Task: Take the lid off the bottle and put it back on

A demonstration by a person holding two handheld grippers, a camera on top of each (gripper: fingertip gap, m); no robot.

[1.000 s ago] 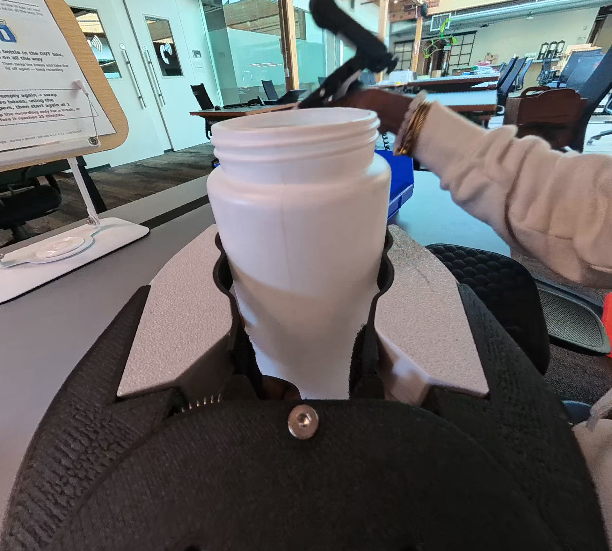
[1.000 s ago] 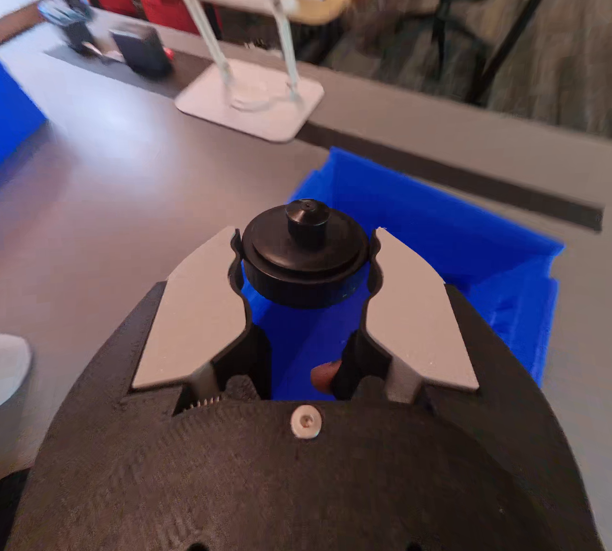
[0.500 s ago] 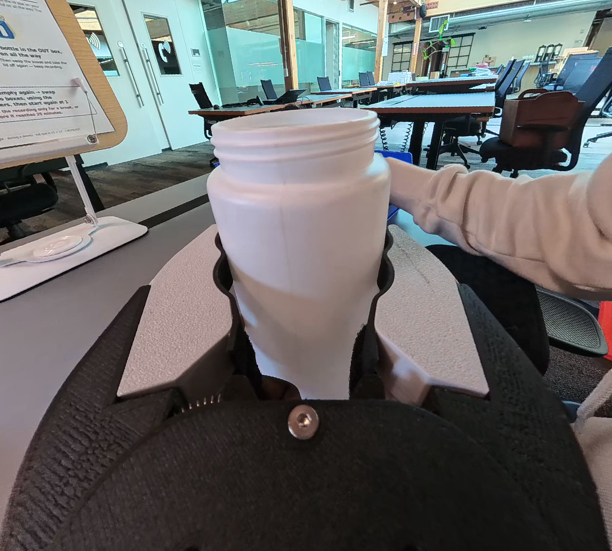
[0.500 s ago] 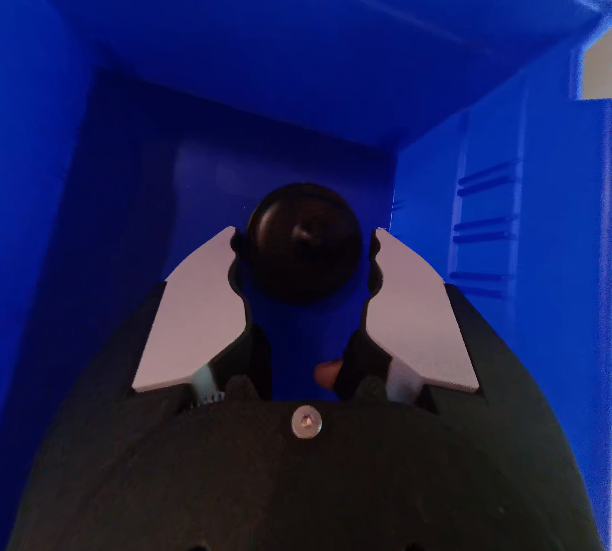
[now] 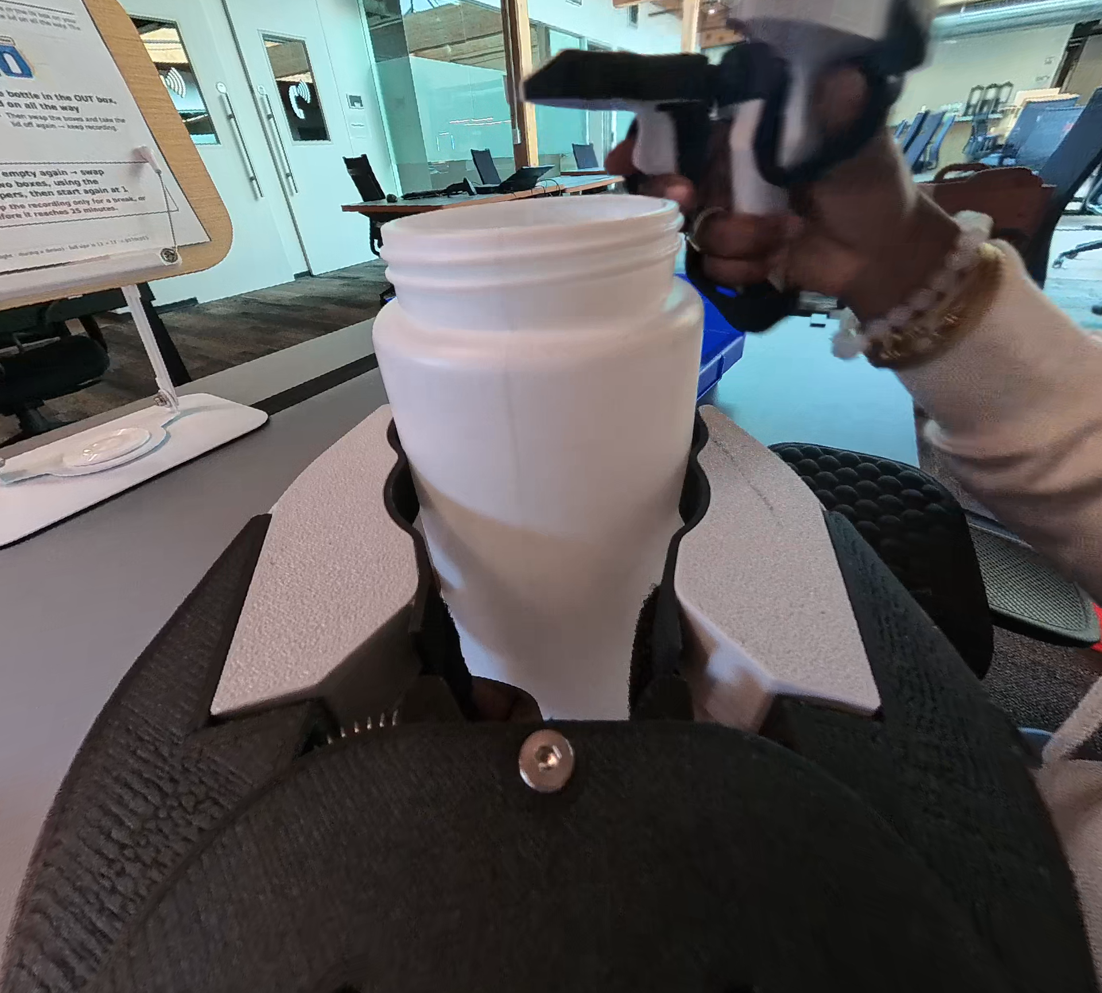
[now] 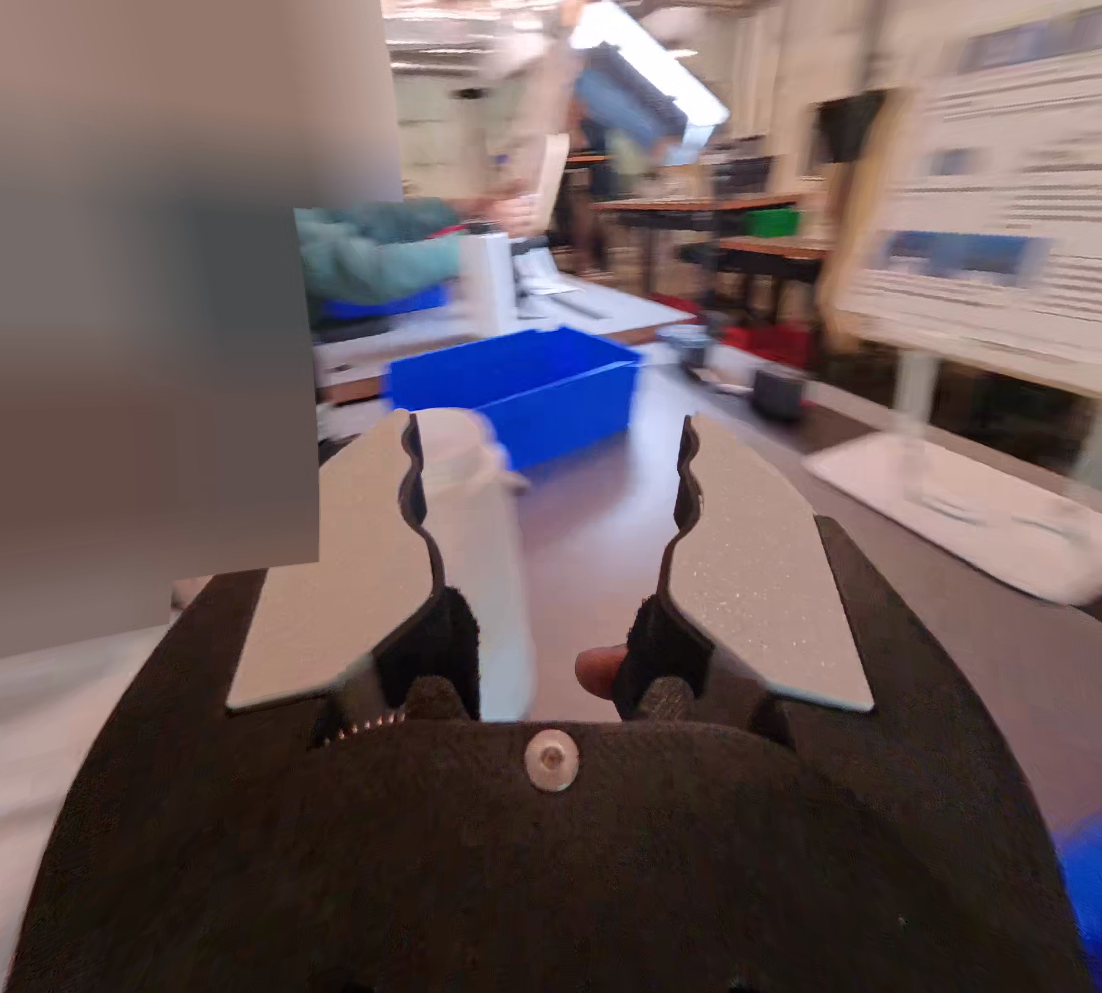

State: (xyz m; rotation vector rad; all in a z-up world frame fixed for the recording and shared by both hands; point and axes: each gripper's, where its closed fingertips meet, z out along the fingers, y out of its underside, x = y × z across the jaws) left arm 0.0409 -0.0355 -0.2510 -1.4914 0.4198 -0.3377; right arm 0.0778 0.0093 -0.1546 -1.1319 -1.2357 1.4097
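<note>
Left gripper (image 5: 545, 499): my two grey fingers are clamped on the lower body of the bottle, one on each side.
Bottle (image 5: 536, 398): white plastic, upright, wide threaded mouth uncovered; it fills the middle of the left wrist view. In the right wrist view a blurred white shape (image 6: 471, 493) just beside my left-hand finger may be the same bottle; I cannot tell for sure.
Lid: not seen in either view.
Right gripper (image 6: 547, 430): my fingers stand apart with nothing between them; the grey table shows through the gap. In the left wrist view this tool (image 5: 769, 88) is raised above and behind the bottle's mouth, held in my right hand (image 5: 805, 231), and is motion-blurred.
Blue bin (image 6: 525, 398): on the table beyond my right fingertips, well apart from them; its inside is not visible.
Sign stand (image 5: 89, 260): a white base carrying a wooden-backed printed sheet, left of the bottle.
Table (image 5: 149, 547): grey surface beneath both tools.
</note>
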